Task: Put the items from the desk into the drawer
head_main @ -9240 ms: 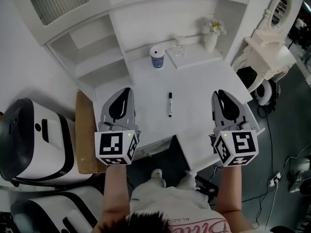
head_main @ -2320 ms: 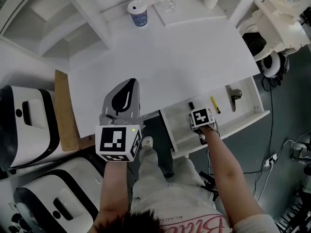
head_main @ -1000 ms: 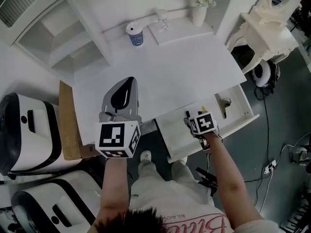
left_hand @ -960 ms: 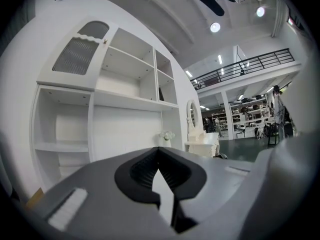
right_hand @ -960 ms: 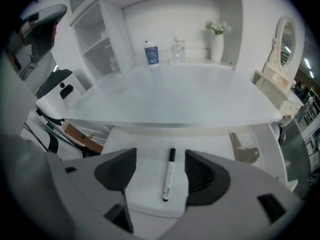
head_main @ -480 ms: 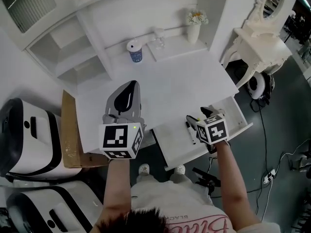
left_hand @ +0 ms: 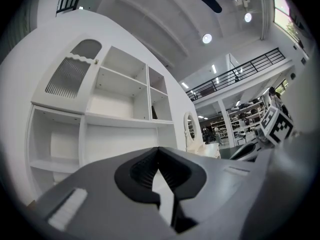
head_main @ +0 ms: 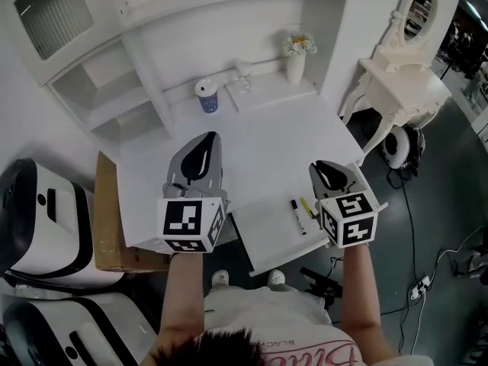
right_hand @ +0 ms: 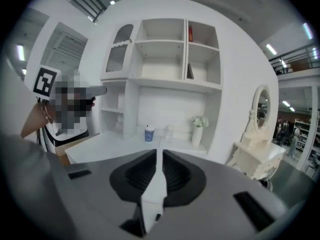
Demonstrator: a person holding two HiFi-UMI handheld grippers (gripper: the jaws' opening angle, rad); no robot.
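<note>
Cup next, likely: the blue-and-white paper cup (head_main: pixel 206 96) stands at the white table's (head_main: pixel 267 136) far edge, straight ahead of your left hand-held gripper (head_main: pixel 204 147), which is clenched empty and nearer. Your right hand-held gripper (head_main: pixel 328 170), whose jaws have just been closing on nothing, is above the right end of the open white drawer (head_main: pixel 263 233), where a black marker (head_main: pixel 297 216) and a yellow pen (head_main: pixel 307 208) lie.

I find the desk top (head_main: pixel 267 139) bare across its middle and front, with only 1 cup (head_main: pixel 206 96), 1 glass (head_main: pixel 242 78) and 1 vase (head_main: pixel 296 65) lining its back edge, while the open drawer (head_main: pixel 263 233) juts out below the front.
</note>
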